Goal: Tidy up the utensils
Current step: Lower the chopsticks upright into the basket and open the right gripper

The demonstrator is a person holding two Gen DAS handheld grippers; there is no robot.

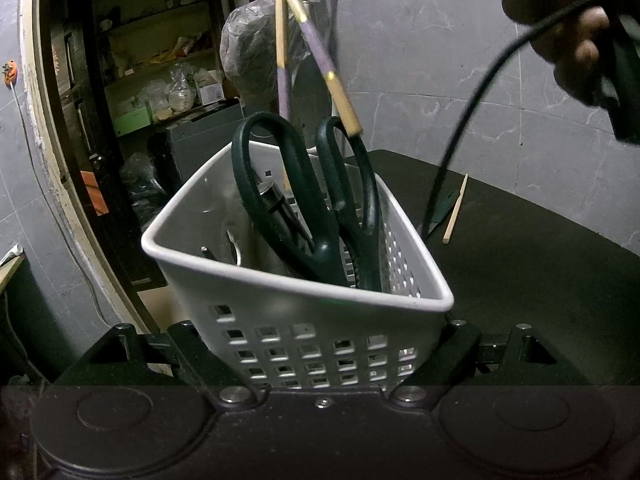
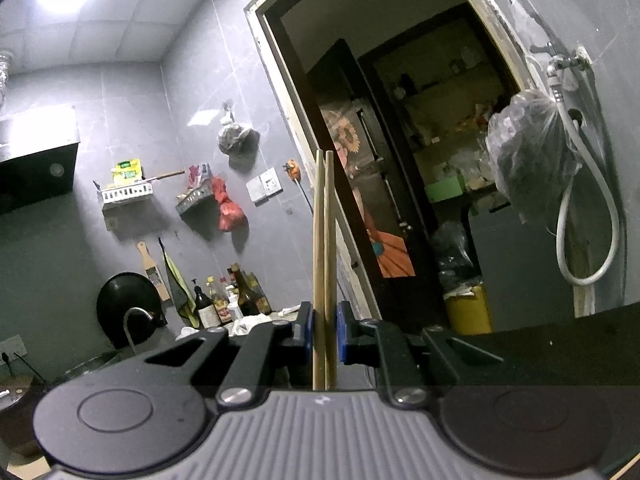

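Right gripper has its jaws clenched on a pair of chopsticks, long axis upright, their lower ends hanging just above the white utensil basket that the left gripper grips on the worktop, scissors inside.

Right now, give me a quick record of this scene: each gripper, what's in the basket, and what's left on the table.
left gripper: clamped on white basket
right gripper: shut on pair of chopsticks, upright
in basket: dark green scissors, handles up
over basket: chopsticks' lower ends, purple-banded
on table: one loose chopstick
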